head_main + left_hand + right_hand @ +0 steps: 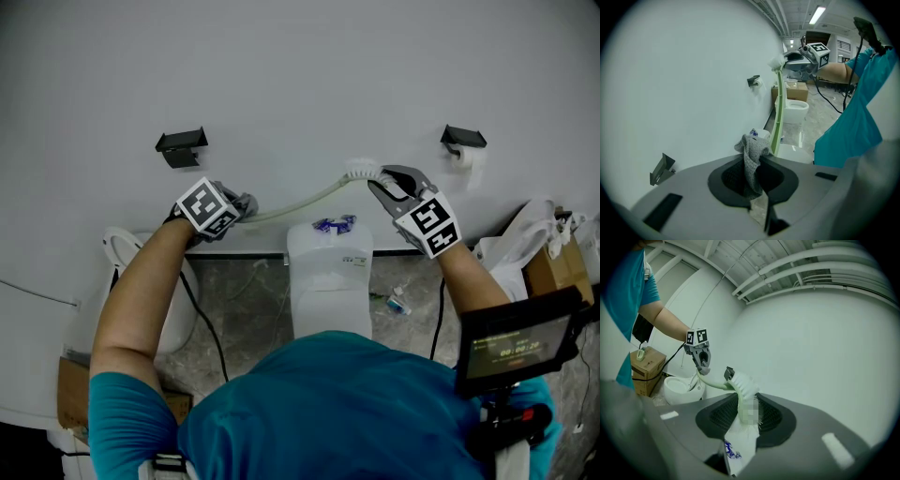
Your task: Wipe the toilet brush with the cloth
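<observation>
No text reads clearly — screen (pixel 514 345) digits blur; packet (pixel 334 224) print illegible.

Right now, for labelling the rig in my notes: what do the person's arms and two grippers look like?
The left gripper and the right gripper are grey and black, each bearing a white cube with black square markers. A black cable trails from each. The person wears a teal short-sleeved shirt.
</observation>
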The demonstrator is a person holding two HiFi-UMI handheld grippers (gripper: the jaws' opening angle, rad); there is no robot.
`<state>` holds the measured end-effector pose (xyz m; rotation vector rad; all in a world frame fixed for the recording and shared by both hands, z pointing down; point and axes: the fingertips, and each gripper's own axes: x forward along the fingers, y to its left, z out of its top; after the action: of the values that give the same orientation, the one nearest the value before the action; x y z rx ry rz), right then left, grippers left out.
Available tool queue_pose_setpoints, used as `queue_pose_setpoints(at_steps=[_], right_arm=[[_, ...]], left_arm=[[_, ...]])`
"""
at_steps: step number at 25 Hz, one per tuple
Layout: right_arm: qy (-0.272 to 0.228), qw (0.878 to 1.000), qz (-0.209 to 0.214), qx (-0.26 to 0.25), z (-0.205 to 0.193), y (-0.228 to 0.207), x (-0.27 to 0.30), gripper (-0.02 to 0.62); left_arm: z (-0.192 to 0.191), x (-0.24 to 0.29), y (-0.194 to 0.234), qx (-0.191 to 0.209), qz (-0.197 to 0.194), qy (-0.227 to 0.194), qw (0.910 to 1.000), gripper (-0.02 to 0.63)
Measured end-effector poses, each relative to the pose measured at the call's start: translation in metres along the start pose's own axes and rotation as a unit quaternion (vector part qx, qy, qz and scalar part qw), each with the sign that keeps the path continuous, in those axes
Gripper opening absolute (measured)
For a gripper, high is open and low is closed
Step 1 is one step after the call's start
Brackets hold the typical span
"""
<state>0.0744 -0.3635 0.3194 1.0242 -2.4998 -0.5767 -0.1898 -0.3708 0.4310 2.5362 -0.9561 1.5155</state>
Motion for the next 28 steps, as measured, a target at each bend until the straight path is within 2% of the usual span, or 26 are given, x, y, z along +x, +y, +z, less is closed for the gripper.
queue_pose_setpoints(at_steps=[10,15,18,20,22,25,28], right_arm=[[-0.002,1.0,0.009,-0.012,-0.001,0.005,-0.007,0.109],[-0.002,1.0,0.012,-0.009,-0.003,0.006,-0.008,0.109],[-0.003,1.0,0.009,-0.004,-0.004,0.003,-0.011,0.109],[-0.006,1.0,0.005,0.002,-0.005,0.0,-0.013,0.109],[-0.011,1.0,0.002,0.009,-0.004,-0.003,-0.017,0.109],[-0.024,0.999,0.001,0.026,0.001,-0.006,-0.021,0.109],[-0.042,0.997,0.003,0.06,0.005,-0.009,-0.024,0.109]], left_arm=[[-0.027,-0.009,0.017,-0.023,0.01,0.009,0.9996,0.038],[-0.027,-0.023,0.026,-0.046,0.018,-0.023,0.9985,0.038],[-0.027,-0.042,0.047,-0.077,0.053,-0.059,0.9939,0.038],[-0.037,-0.056,0.068,-0.117,0.084,-0.089,0.9855,0.038],[-0.051,-0.065,0.085,-0.178,0.097,-0.128,0.9709,0.038],[-0.08,-0.062,0.097,-0.276,0.085,-0.177,0.9409,0.038],[-0.094,-0.041,0.085,-0.33,0.06,-0.222,0.9155,0.038]])
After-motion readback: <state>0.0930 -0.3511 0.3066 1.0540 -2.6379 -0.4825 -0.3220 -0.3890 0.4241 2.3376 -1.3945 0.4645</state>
